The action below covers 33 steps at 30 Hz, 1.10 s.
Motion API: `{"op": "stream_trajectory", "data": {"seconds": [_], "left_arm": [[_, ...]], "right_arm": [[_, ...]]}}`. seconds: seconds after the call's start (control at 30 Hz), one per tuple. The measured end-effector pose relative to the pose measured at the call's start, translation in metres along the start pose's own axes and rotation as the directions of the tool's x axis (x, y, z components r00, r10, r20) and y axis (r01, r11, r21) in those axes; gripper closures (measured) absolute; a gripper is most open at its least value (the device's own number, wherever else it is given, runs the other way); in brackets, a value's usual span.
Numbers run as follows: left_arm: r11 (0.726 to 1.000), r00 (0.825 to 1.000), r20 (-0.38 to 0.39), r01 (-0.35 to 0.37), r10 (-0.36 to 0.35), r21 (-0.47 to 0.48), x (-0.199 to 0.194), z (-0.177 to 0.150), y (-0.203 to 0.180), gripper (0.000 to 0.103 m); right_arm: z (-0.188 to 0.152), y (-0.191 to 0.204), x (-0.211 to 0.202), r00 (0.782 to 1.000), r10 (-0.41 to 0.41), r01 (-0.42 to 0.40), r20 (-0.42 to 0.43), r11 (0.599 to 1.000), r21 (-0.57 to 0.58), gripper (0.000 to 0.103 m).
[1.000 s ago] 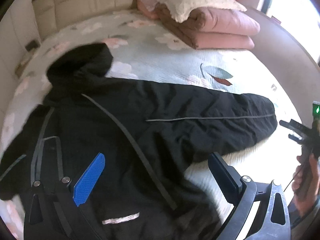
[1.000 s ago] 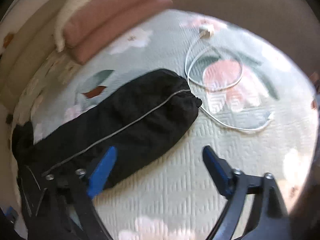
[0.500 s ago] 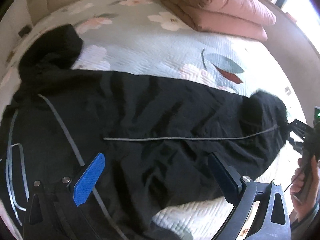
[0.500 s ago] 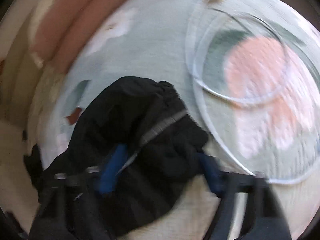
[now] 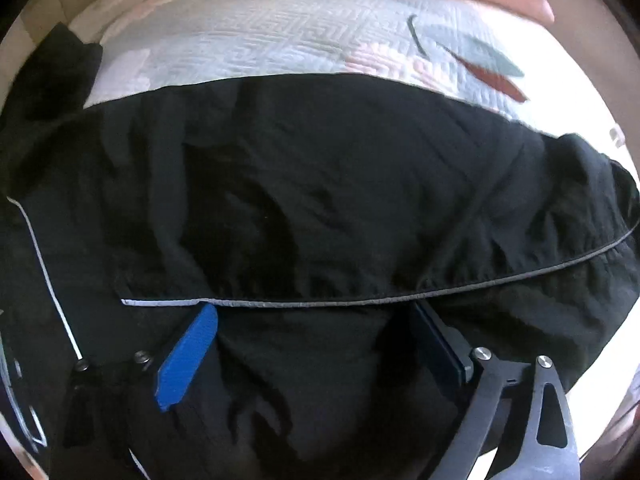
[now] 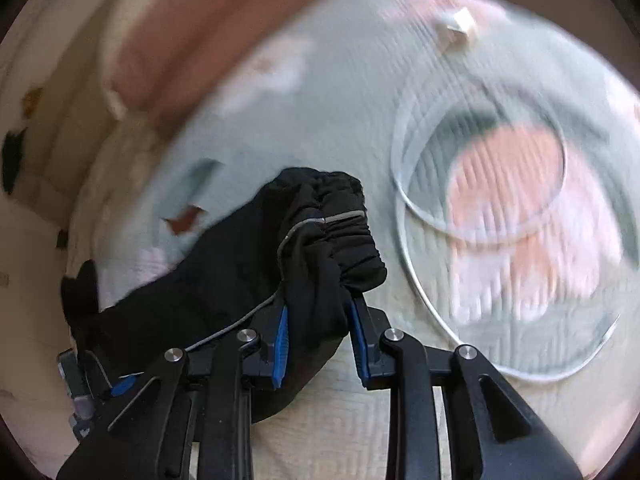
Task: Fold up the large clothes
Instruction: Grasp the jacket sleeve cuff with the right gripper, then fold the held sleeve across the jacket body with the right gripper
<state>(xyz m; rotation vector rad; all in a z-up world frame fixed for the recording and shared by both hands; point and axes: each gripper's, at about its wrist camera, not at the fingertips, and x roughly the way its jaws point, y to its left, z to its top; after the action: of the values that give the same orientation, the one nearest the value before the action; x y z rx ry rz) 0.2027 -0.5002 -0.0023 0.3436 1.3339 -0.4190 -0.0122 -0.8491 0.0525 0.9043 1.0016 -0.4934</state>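
Both grippers are down on the work, though I start with the biggest thing around them: the bed (image 5: pixel 280 40), its pale flowered quilt carrying everything. Across it lies the black jacket (image 5: pixel 320 184), body spread flat and one sleeve (image 6: pixel 224 280) stretched out sideways. A folded pink blanket (image 6: pixel 192 32) sits at the head end, and a white cable (image 6: pixel 420 280) loops on the quilt just beside the sleeve end. My left gripper (image 5: pixel 312 320) is spread wide, fingers pushed into the cloth near the grey piping, pinching nothing as far as I can tell. My right gripper (image 6: pixel 318 308) is pinching the cuff (image 6: pixel 352 240), bunching it between the blue pads. Nothing looks folded yet; the sleeve needs bringing over the body, then the rest.
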Motion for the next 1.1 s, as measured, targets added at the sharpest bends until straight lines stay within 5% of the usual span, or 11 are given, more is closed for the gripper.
{"op": "stream_trajectory", "data": {"seconds": [0.2, 0.27, 0.4, 0.43, 0.47, 0.6, 0.67, 0.73, 0.87, 1.1], "left_arm": [[0.999, 0.999, 0.031, 0.039, -0.039, 0.001, -0.010, -0.008, 0.009, 0.006], [0.998, 0.997, 0.036, 0.066, -0.066, -0.003, -0.015, -0.010, 0.012, 0.006], [0.989, 0.990, 0.048, 0.136, -0.134, -0.050, -0.023, -0.013, 0.018, 0.006], [0.992, 0.992, 0.038, 0.118, -0.117, -0.040, -0.019, -0.013, 0.018, 0.006], [0.994, 0.994, 0.038, 0.101, -0.100, -0.028, -0.016, -0.014, 0.017, 0.006], [0.999, 0.997, 0.073, 0.022, -0.024, 0.029, -0.011, -0.018, 0.003, 0.005], [0.998, 0.996, 0.071, 0.051, -0.052, 0.020, -0.017, -0.019, 0.009, 0.005], [0.994, 0.991, 0.084, 0.106, -0.107, 0.008, -0.030, -0.022, 0.017, 0.019], [0.979, 0.968, 0.158, 0.202, -0.194, -0.038, -0.081, -0.039, 0.060, 0.022], [0.977, 0.947, 0.265, 0.206, -0.183, -0.061, -0.155, -0.076, 0.153, 0.022]], "right_arm": [[-0.006, -0.042, 0.020, 0.990, 0.129, -0.120, -0.053, 0.982, 0.143, 0.053], [-0.005, -0.043, 0.017, 0.989, 0.142, -0.135, -0.046, 0.982, 0.132, 0.034], [0.008, -0.036, 0.028, 0.987, 0.151, -0.145, -0.044, 0.982, 0.119, 0.030], [0.011, -0.030, 0.028, 0.987, 0.154, -0.149, -0.037, 0.983, 0.103, 0.041], [0.013, -0.023, 0.024, 0.989, 0.144, -0.142, -0.028, 0.987, 0.071, 0.074], [0.009, -0.009, -0.001, 0.998, 0.046, -0.046, 0.045, 0.999, 0.005, 0.074], [0.002, -0.010, 0.010, 0.999, -0.036, 0.036, 0.002, 0.999, 0.013, 0.074], [-0.003, -0.006, 0.017, 0.997, -0.065, 0.066, -0.032, 0.998, 0.018, 0.075], [-0.016, 0.035, -0.019, 0.999, 0.031, -0.029, 0.030, 0.998, -0.051, 0.076], [-0.074, 0.155, -0.063, 0.990, 0.130, -0.111, 0.048, 0.950, -0.291, 0.076]]}}
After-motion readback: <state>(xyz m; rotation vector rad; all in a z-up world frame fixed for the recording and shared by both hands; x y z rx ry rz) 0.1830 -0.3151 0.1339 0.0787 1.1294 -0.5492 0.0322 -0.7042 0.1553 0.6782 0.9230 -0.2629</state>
